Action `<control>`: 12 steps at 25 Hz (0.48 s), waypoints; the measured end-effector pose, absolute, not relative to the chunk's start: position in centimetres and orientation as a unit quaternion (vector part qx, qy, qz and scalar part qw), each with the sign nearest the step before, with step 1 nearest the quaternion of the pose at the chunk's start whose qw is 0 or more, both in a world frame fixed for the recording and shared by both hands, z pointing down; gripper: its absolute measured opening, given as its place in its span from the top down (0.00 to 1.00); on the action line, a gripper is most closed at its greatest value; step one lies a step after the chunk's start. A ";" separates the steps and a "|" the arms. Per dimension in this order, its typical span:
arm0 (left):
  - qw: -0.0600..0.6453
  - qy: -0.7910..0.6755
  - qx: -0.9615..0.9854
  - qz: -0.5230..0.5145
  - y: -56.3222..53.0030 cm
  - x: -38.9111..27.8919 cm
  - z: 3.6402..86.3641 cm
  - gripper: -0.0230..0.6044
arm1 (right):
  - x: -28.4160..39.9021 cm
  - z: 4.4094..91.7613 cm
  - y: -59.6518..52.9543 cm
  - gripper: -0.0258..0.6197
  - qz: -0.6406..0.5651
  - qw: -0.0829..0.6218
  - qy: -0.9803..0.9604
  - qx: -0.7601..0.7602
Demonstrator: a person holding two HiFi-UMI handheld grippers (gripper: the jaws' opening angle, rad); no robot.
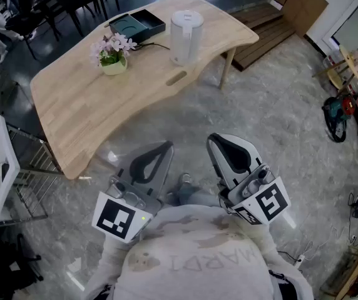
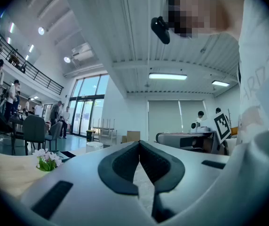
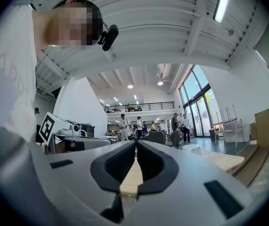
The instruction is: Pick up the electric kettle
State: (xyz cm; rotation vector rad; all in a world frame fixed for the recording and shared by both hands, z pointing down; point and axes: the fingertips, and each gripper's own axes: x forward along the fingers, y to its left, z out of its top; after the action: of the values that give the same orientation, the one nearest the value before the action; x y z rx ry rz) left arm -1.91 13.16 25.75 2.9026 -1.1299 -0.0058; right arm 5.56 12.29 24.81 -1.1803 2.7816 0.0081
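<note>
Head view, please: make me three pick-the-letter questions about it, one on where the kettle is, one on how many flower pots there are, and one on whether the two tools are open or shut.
1. Where is the white cylinder-shaped electric kettle?
A. on the pale wooden table
B. on the floor
C. in a tool

2. How many pale green pots of pink flowers stand on the table?
A. three
B. one
C. two

3. How are the left tool and the right tool?
A. both wide open
B. shut on the kettle
C. both shut, holding nothing

Answers:
1 A: it stands upright on the tabletop.
2 B: only one pot shows, left of the kettle.
3 C: each tool's jaws meet with nothing between them, and both tools are short of the table.
</note>
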 end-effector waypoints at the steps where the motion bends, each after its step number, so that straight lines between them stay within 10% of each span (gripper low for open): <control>1: 0.015 -0.362 0.932 -0.007 13.3 -2.1 25.7 0.94 | 5.4 24.8 12.4 0.92 0.003 0.060 0.919 -0.390; 12: -0.021 -0.362 0.931 -0.035 13.8 -3.2 24.5 0.94 | 4.5 24.7 13.2 0.92 0.006 0.059 0.920 -0.387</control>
State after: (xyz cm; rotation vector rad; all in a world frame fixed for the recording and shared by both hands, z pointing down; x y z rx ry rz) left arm -3.24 13.83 24.51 2.9646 -1.1538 -0.1105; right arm 4.46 13.20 24.65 -1.1714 2.7875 0.0179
